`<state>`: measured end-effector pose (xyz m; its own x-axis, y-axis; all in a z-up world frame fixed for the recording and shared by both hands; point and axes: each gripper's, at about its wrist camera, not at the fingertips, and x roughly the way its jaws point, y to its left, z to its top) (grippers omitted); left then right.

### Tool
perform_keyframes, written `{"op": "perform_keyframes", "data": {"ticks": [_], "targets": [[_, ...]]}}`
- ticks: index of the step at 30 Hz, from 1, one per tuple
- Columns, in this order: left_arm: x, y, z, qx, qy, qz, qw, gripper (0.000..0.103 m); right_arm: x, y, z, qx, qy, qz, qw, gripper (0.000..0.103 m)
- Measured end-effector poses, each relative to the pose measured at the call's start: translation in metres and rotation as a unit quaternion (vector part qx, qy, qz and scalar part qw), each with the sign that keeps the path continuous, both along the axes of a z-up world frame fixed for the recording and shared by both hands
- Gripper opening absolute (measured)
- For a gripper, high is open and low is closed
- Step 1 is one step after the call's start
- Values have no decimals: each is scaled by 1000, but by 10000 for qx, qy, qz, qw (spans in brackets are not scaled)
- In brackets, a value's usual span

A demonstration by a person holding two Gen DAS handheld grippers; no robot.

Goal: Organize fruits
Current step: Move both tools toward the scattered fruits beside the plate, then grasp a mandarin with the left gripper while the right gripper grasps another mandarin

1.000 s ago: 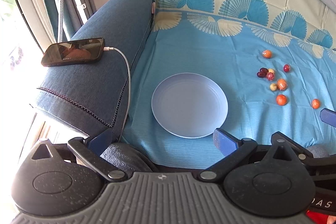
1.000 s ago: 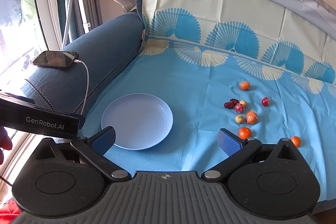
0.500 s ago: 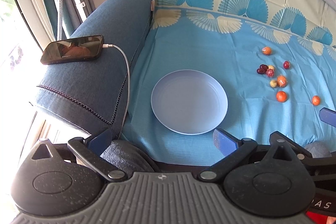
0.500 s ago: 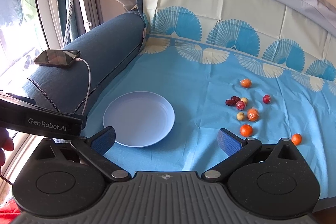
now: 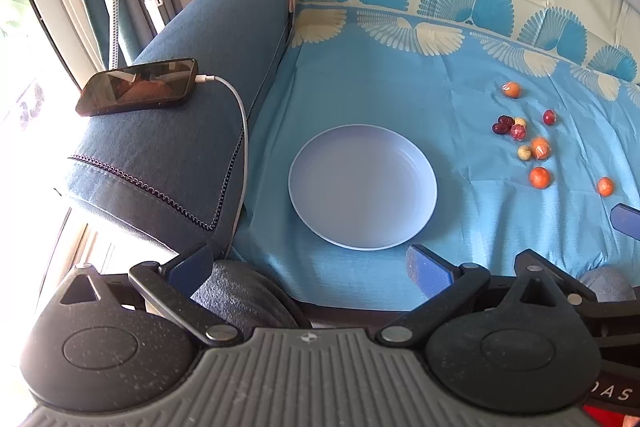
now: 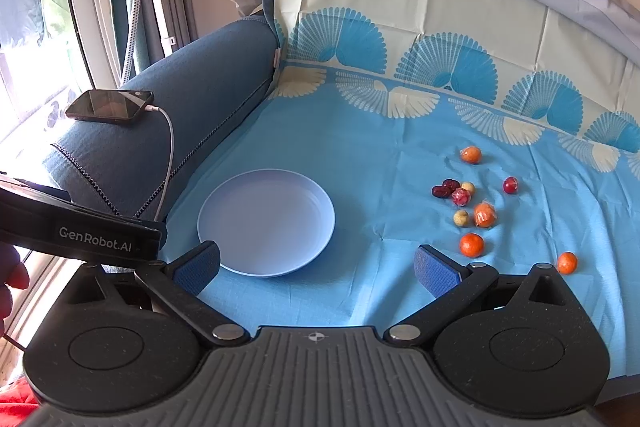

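While both tools gape, plate sits bare.

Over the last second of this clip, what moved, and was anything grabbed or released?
Only the cameras drifted: in both wrist views the scene slid up slightly, so both grippers eased a little. Nothing was grasped or released. The left gripper and right gripper stay open and empty. The blue plate stays empty, the small fruits lie scattered to its right as before, and the phone still rests on the sofa arm.
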<state>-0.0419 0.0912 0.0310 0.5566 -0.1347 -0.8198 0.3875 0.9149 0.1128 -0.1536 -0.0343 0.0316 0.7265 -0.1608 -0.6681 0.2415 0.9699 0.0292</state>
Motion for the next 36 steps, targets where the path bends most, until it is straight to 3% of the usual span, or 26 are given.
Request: {"op": "perform_keyframes", "data": {"ticks": [11, 21, 29, 36], "targets": [[1, -7, -5, 139, 60, -34, 9999, 103, -2, -7, -6, 125, -86, -58, 9999, 102], [0, -26, -13, 379, 164, -182, 9990, 103, -6, -35, -15, 340, -81, -543, 9979, 103], [-1, -68, -25, 578, 298, -539, 9964, 103, -17, -82, -29, 587, -143, -1189, 9911, 103], [-1, -136, -46, 333, 557, -1248, 9901, 103, -42, -155, -49, 482, -294, -2108, 9759, 103]]}}
